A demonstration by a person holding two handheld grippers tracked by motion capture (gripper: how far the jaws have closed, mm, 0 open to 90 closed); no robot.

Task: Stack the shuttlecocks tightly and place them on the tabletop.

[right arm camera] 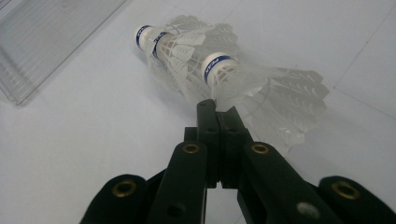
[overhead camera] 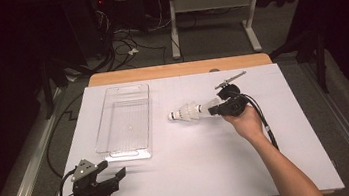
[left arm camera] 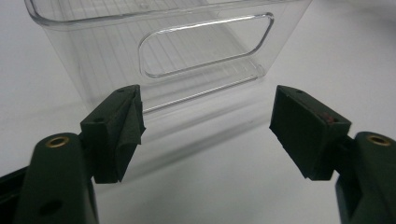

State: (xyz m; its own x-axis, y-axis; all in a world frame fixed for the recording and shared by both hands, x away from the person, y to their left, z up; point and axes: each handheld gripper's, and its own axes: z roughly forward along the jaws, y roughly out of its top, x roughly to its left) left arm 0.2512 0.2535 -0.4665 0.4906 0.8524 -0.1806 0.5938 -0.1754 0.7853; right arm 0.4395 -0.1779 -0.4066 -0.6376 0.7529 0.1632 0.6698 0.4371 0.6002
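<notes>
A short stack of white feather shuttlecocks [overhead camera: 184,112] [right arm camera: 173,44] with blue-banded corks lies on its side in the middle of the white table. A further shuttlecock [overhead camera: 209,105] [right arm camera: 261,84] lies at the open end of the stack, cork toward it. My right gripper [overhead camera: 217,108] [right arm camera: 217,106] is shut, its tips pinching the near edge of that shuttlecock's feather skirt. My left gripper [overhead camera: 113,169] [left arm camera: 205,126] rests at the near left, wide open with nothing between its jaws, facing the short end of a clear plastic bin [overhead camera: 111,93] [left arm camera: 116,46].
The clear bin is empty and lies lengthwise left of the shuttlecocks, with a handle slot [left arm camera: 205,44] in its near end wall. The right gripper's cable [overhead camera: 263,117] trails along the forearm. Beyond the table's far edge stand desk legs [overhead camera: 173,27] and floor cables.
</notes>
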